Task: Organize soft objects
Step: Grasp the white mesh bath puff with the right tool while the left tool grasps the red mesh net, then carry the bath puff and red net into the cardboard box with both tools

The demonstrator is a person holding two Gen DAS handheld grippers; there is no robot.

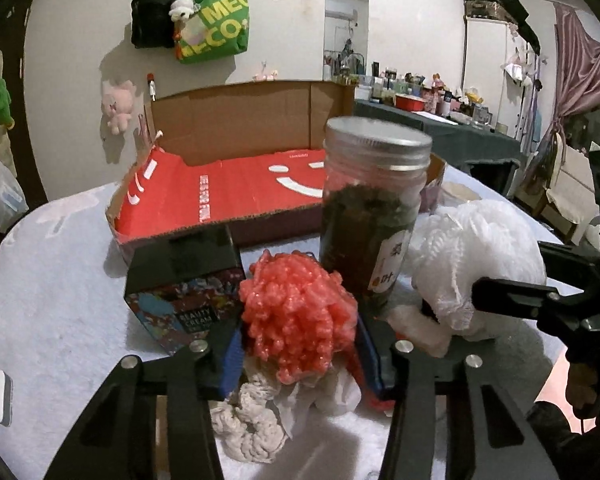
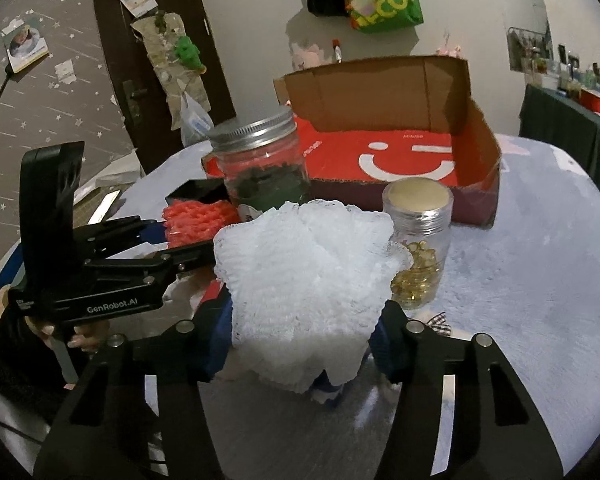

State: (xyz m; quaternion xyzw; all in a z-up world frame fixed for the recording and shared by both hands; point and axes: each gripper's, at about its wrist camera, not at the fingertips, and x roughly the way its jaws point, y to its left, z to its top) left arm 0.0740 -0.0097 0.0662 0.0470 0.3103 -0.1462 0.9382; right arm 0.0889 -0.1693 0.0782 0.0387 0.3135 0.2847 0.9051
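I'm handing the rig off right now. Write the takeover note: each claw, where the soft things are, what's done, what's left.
Left claw: shut on the red mesh pouf, down near the table.
Right claw: shut on the white mesh pouf, beside the green-filled jar and the capsule jar.
A cream crocheted piece lies on the table under the left claw.
Done: both poufs gripped.
Left: nothing is in the red cardboard box yet. Probably both poufs go there, then the crocheted piece. The jars and the beauty cream box are hard, so leave them.

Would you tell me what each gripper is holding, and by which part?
The left gripper pinches the red puff at its lower sides; the right gripper pinches the white puff at its lower sides.
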